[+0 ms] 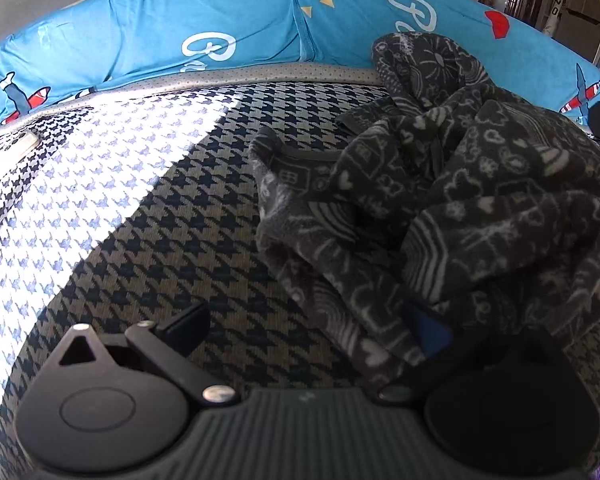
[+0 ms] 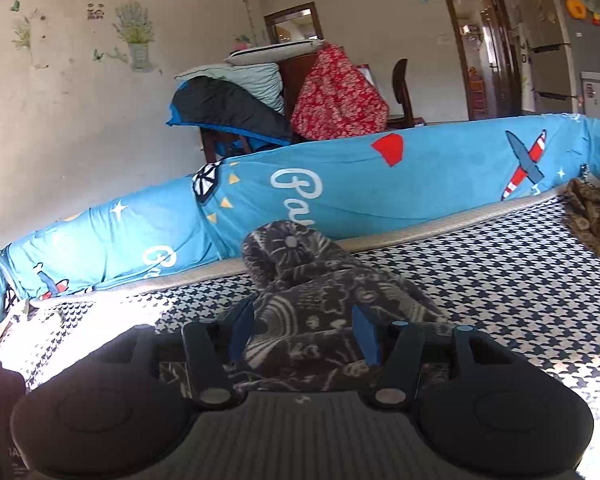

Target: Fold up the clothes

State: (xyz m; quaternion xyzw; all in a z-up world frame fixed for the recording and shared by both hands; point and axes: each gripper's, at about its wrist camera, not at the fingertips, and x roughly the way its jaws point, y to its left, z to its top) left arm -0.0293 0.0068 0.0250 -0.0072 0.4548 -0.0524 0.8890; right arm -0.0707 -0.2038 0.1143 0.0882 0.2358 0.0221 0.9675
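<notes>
The crumpled dark grey white-patterned fleece garment (image 2: 316, 320) lay between the open right gripper (image 2: 305, 330) and draped over one finger of the open left gripper (image 1: 312, 332).

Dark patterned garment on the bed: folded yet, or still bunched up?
Bunched up, not folded. The dark patterned garment sits in a rumpled heap with loose overlapping folds on the houndstooth bed cover.

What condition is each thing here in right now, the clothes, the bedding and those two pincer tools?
Dark patterned garment: crumpled in a heap, unfolded.
Blue bolster: lying along the bed's far edge.
Houndstooth bed cover: spread flat, part sunlit.
Left gripper: open, one finger against the garment.
Right gripper: open, garment between its fingers.
</notes>
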